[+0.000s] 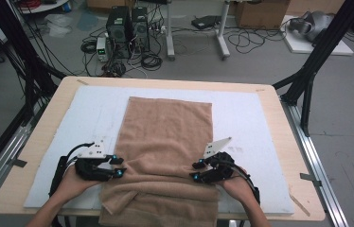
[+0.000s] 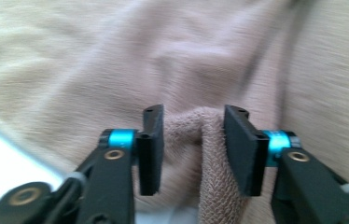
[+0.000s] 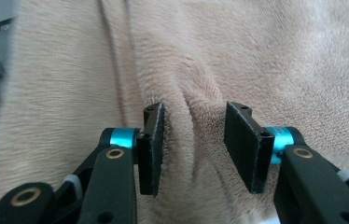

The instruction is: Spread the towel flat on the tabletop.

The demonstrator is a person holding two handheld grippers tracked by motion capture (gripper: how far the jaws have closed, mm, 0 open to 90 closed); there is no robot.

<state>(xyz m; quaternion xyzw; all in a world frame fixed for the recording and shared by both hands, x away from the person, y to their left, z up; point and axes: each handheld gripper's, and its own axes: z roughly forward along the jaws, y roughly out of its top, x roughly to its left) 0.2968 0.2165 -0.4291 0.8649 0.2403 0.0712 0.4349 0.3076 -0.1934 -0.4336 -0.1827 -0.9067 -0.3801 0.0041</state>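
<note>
1. Towel (image 1: 168,142): a tan towel is lying lengthwise down the middle of a white mat (image 1: 241,113) on the table (image 1: 279,123), its long axis running away from the person, its near end bunching and drooping over the table's front edge.

2. The left gripper (image 1: 118,166) is working at the towel's left edge and the right gripper (image 1: 195,171) at its right edge, both near the person and level with each other, jaws pointing inward toward the cloth.

3. In the left gripper view, the jaws are standing partly open, with a raised ridge of towel (image 2: 205,135) sitting between them; the cloth is leaning against the right-hand pad, while a gap is showing at the other, so the pinch is not yet looking closed.

4. In the right gripper view, the jaws are likewise standing partly open, straddling a soft crease of towel (image 3: 196,121) without visibly clamping it.

5. The relation that is counting here: each gripper is already having its own edge of cloth between its pads, and the free length of the towel is stretching away from both hands. Neither hand is sitting nearer than the other, so a fold along the long axis would likely be calling for both to close and lift together.
</note>
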